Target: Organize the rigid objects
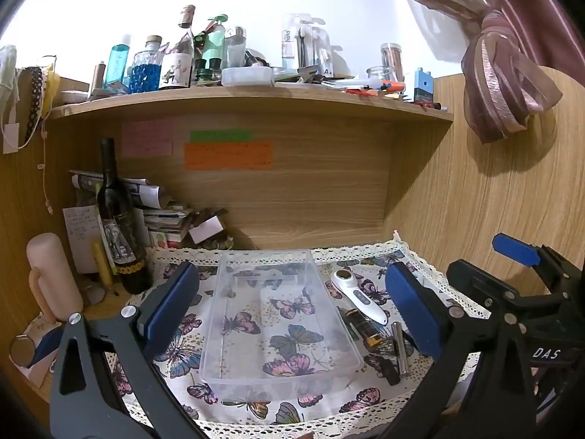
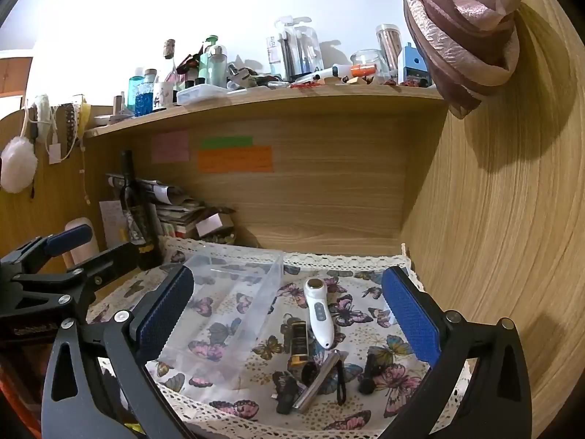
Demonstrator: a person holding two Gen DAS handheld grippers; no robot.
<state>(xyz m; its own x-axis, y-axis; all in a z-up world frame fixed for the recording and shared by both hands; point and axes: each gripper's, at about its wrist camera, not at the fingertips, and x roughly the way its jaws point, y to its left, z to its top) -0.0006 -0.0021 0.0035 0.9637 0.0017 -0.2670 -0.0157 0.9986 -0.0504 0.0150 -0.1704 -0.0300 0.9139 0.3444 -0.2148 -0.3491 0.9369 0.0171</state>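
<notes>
right wrist view shows the right gripper (image 2: 289, 311) with jaws spread wide and empty above the small rigid items, which lie loose just right of the empty clear plastic rectangular bin (image 2: 234, 292); the left gripper (image 1: 292, 303) hangs likewise spread over that bin. the white handheld wand with a round metal head (image 2: 319, 311), the silver metal tube (image 2: 318, 380) and the dark bottle with a gold band (image 2: 298, 340) crowd together beside the bin, so a closing pad could likely knock a neighbour, or nudge the light bin.

Wooden desk alcove (image 1: 310, 197), cluttered shelf (image 1: 256, 104), pink curtain (image 1: 504, 84)

A wooden desk (image 1: 120, 294) carries a butterfly-print cloth (image 1: 292, 307).
</notes>
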